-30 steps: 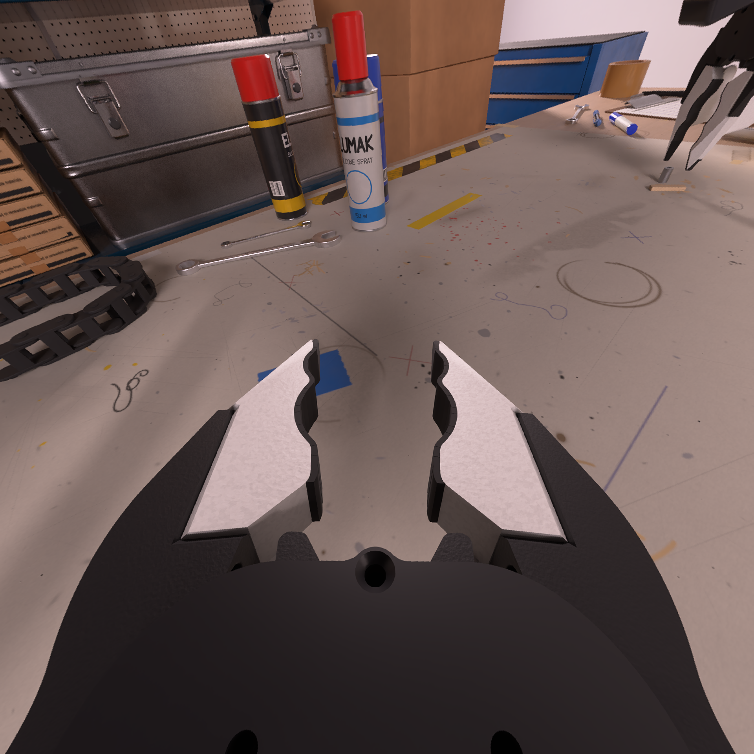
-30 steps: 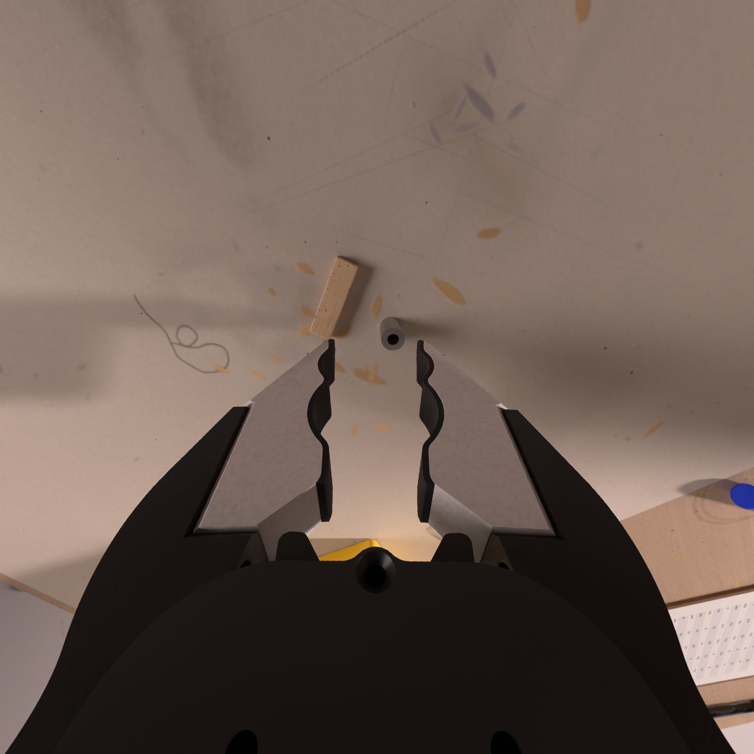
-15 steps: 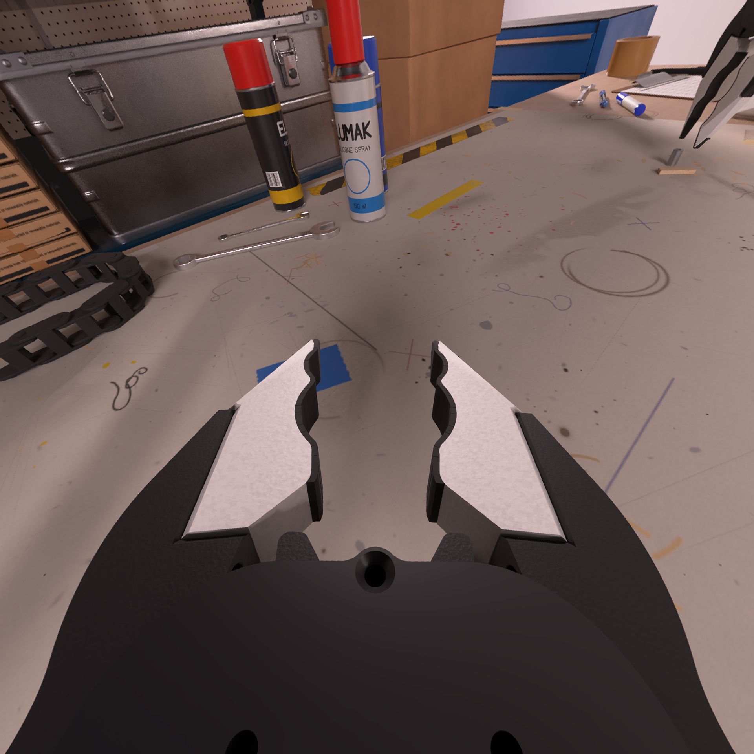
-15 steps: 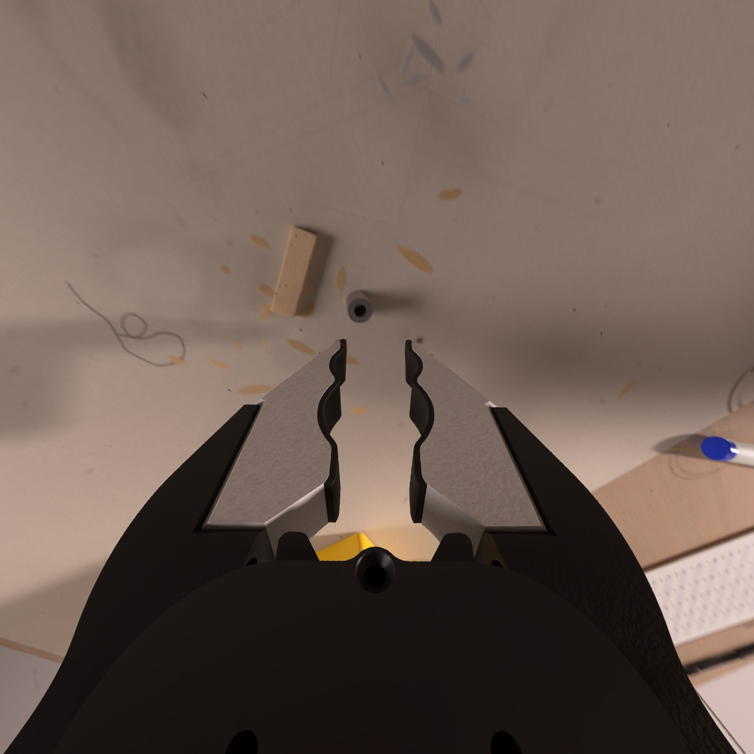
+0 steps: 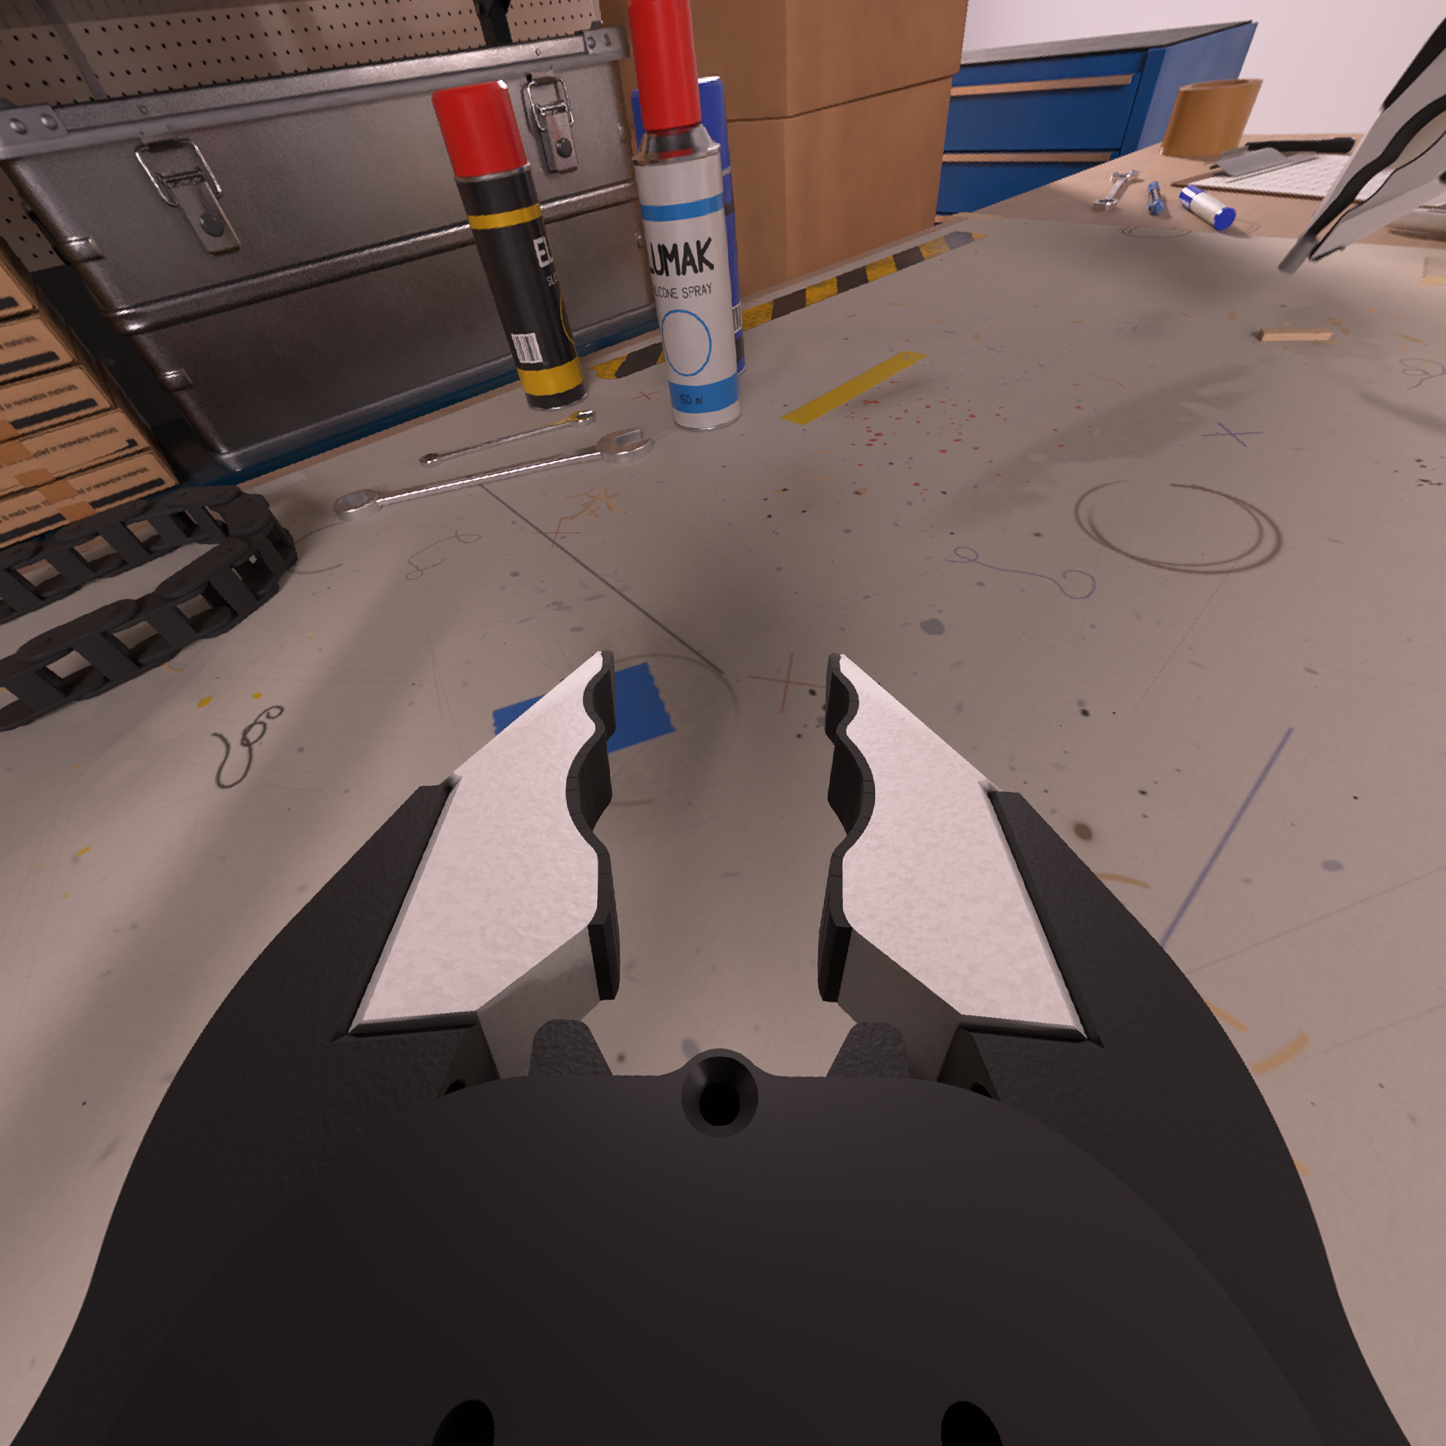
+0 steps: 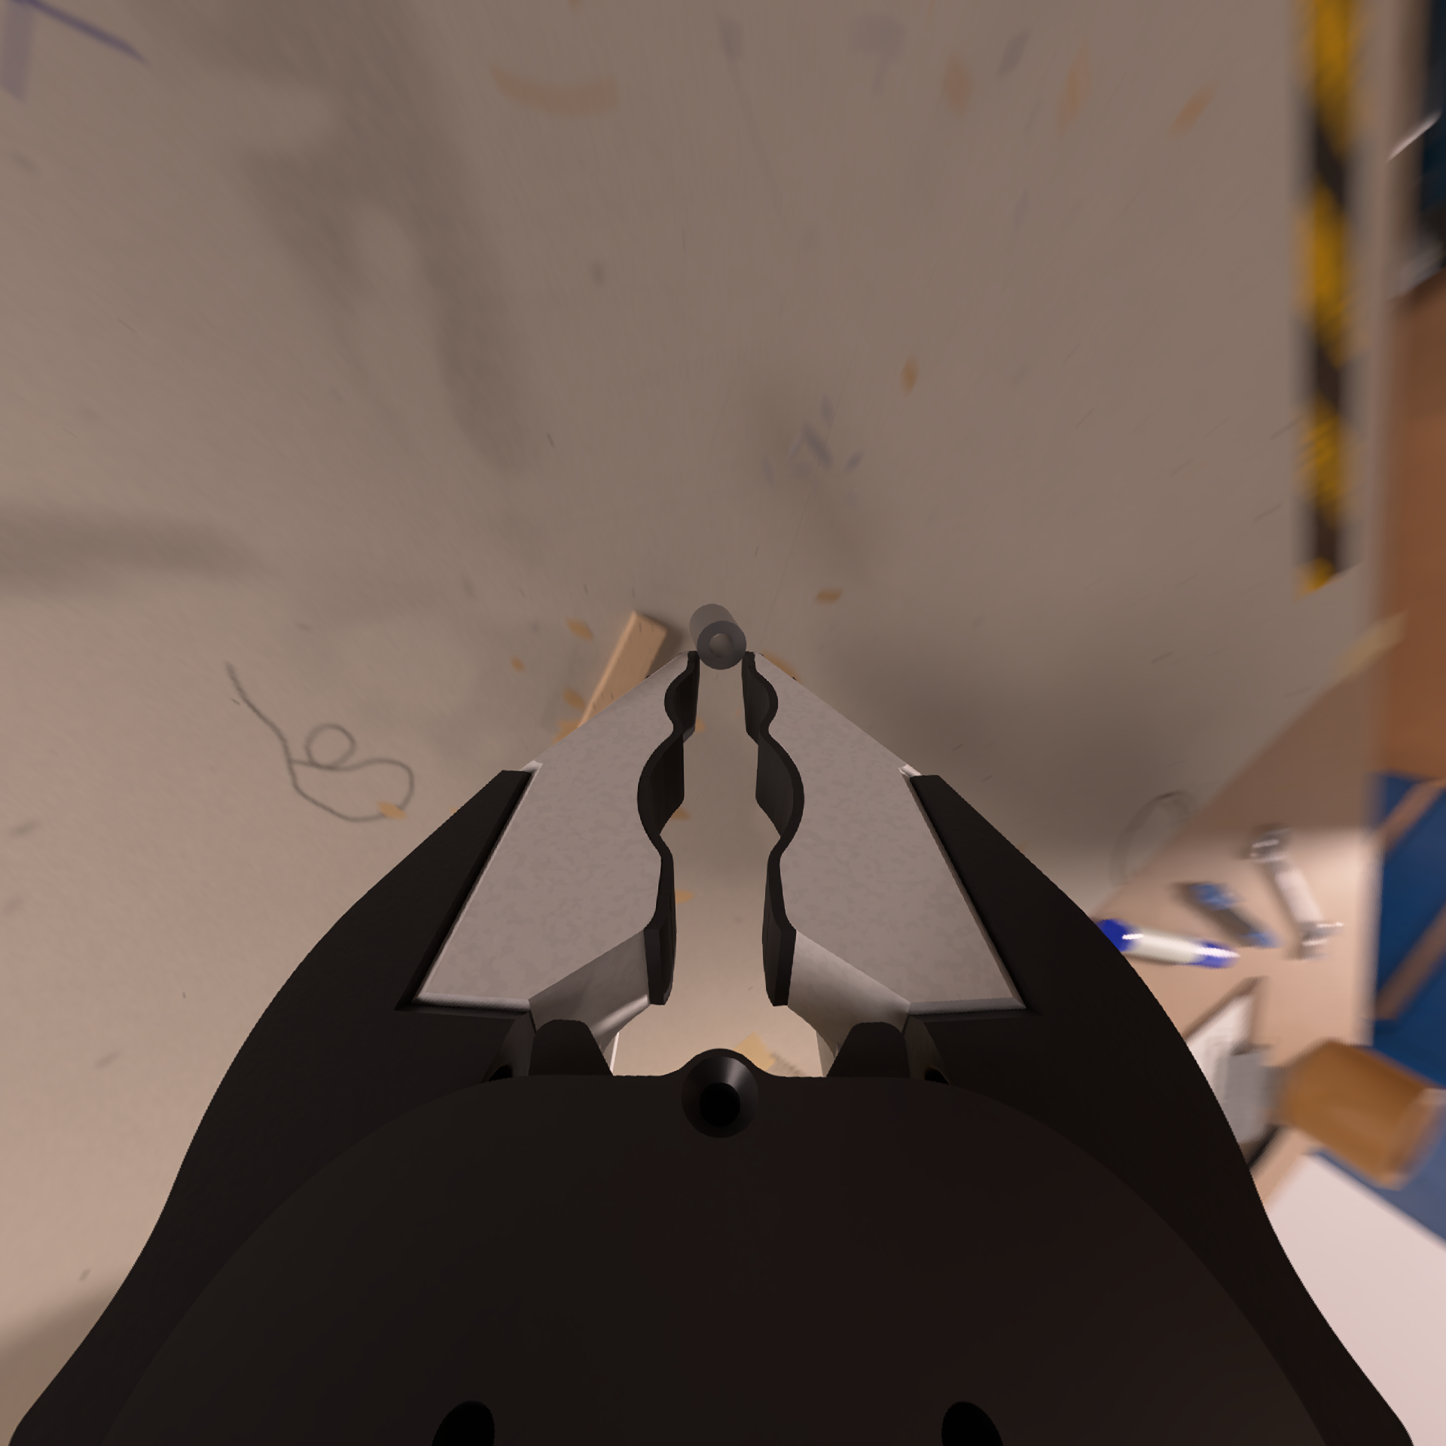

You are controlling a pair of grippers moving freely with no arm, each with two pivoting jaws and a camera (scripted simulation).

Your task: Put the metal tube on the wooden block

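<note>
In the right wrist view, my right gripper [image 6: 718, 661] is shut on the small grey metal tube [image 6: 716, 635], pinched at the fingertips with its open end facing the camera. The wooden block [image 6: 632, 661] lies on the bench just left of the tube, partly hidden behind my left finger. This view is blurred by motion. In the left wrist view, my left gripper [image 5: 718, 673] is open and empty, low over the bench. The wooden block [image 5: 1295, 336] lies far off at the right, and the right gripper [image 5: 1361, 188] hangs above it.
A metal case [image 5: 313, 258], two spray cans [image 5: 516, 258] [image 5: 688, 274] and two wrenches [image 5: 501, 477] are at the back left. A black cable chain [image 5: 141, 595] lies left. A blue marker [image 6: 1166, 943] and a tape roll [image 6: 1361, 1111] lie at the right.
My right gripper came down over the tube, closed on it and swung, so its view turned. The tube no longer stands beside the block. My left gripper has barely moved.
</note>
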